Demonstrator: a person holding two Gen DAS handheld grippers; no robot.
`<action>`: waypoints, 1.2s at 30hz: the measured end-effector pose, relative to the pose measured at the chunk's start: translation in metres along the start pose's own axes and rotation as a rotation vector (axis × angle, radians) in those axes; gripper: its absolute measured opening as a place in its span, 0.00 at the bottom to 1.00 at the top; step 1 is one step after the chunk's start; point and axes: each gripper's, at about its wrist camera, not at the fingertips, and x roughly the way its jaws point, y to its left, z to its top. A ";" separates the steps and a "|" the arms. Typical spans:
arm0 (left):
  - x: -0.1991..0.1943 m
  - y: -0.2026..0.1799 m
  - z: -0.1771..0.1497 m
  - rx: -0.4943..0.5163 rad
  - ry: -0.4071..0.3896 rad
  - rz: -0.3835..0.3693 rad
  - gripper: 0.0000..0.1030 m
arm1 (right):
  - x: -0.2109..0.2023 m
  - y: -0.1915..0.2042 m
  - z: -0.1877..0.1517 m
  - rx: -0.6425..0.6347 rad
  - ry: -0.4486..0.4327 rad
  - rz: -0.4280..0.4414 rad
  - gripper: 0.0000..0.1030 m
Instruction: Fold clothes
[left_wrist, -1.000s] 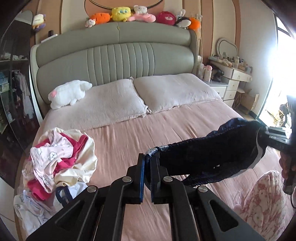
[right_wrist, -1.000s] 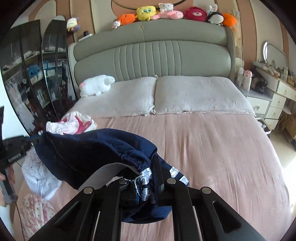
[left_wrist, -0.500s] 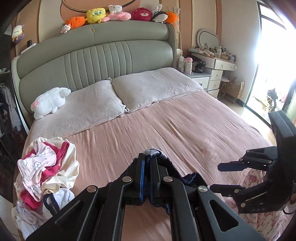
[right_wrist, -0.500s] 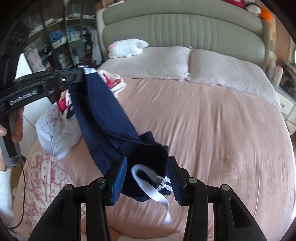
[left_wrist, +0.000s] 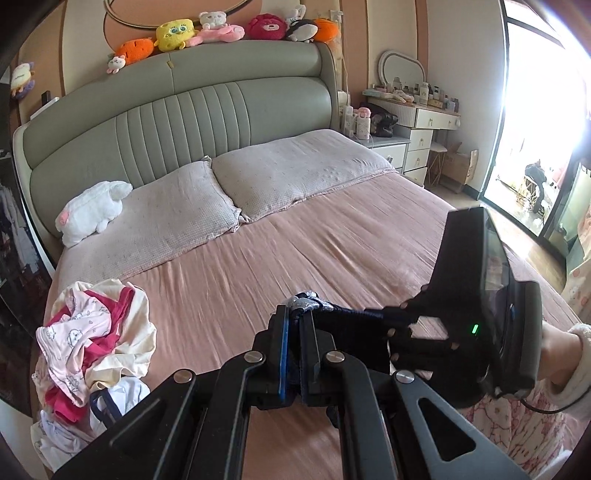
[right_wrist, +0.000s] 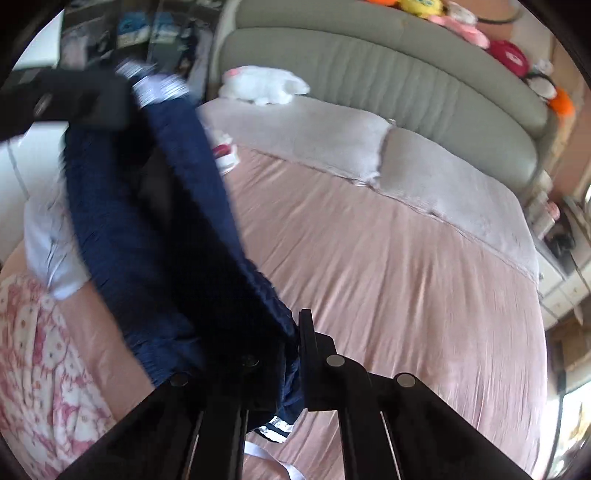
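Observation:
A navy blue garment (right_wrist: 155, 221) with silver-striped trim hangs stretched between my two grippers above the pink bed (left_wrist: 332, 251). My left gripper (left_wrist: 293, 321) is shut on its silver-trimmed edge (left_wrist: 306, 303). My right gripper (right_wrist: 291, 332) is shut on the other end, with the cloth draped over its left finger and trim hanging below (right_wrist: 275, 430). In the left wrist view the right gripper's body (left_wrist: 472, 314) sits close to the right. In the right wrist view the left gripper (right_wrist: 70, 99) is up at the far left, blurred.
A pile of pink, cream and white clothes (left_wrist: 92, 339) lies at the bed's left edge. Two pillows (left_wrist: 295, 166) and a white plush toy (left_wrist: 92, 210) lie by the headboard. A dresser (left_wrist: 413, 122) and bright window stand on the right. My pink-patterned leg (right_wrist: 40, 362) is near.
The grippers have come close together with the garment between them. The right gripper went from open around the cloth to shut on it, and its view has tilted.

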 end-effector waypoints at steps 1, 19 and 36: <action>0.006 0.000 -0.005 -0.005 0.018 -0.004 0.04 | -0.007 -0.009 0.002 0.040 -0.020 0.004 0.01; 0.068 -0.051 -0.049 -0.169 0.146 0.077 0.09 | -0.187 -0.028 0.065 0.156 -0.447 0.025 0.01; 0.049 -0.043 -0.024 -0.175 0.122 -0.018 0.03 | -0.214 -0.056 0.046 0.201 -0.375 0.133 0.02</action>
